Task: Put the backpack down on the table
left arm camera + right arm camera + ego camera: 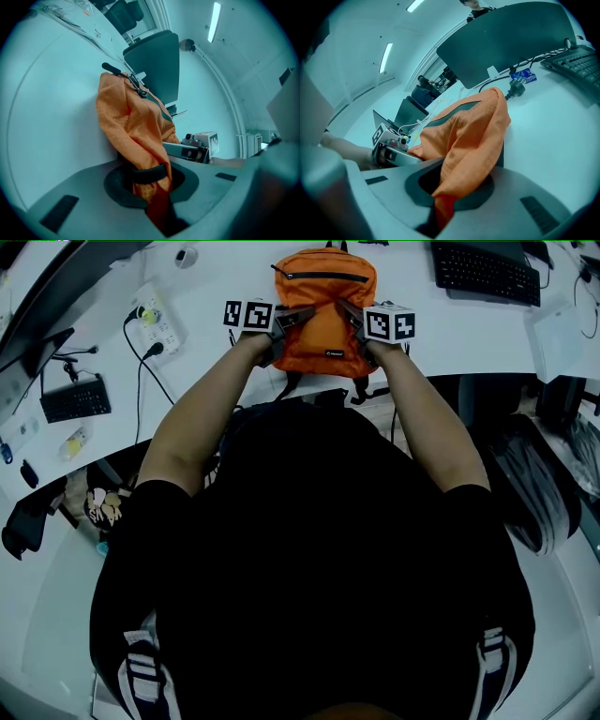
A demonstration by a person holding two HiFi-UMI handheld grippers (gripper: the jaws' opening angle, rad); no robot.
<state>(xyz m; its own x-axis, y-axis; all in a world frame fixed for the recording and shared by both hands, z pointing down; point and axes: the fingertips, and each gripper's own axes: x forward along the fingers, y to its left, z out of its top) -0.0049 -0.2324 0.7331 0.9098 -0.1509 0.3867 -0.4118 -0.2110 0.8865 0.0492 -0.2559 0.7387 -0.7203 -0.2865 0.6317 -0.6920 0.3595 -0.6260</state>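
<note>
Backpack [323,310], orange, lies on the white table [469,334] at its near edge, with dark straps trailing off that edge. My left gripper [286,322] is pinched tight on the fabric of its left side, and my right gripper [352,320] is clamped the same way on its right side.

black keyboard [486,273]: top right | power strip [156,322]: upper left, plug in | small keyboard [75,399]: far left

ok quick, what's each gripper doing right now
left gripper: jaws shut on the orange backpack
right gripper: jaws shut on the backpack too
</note>
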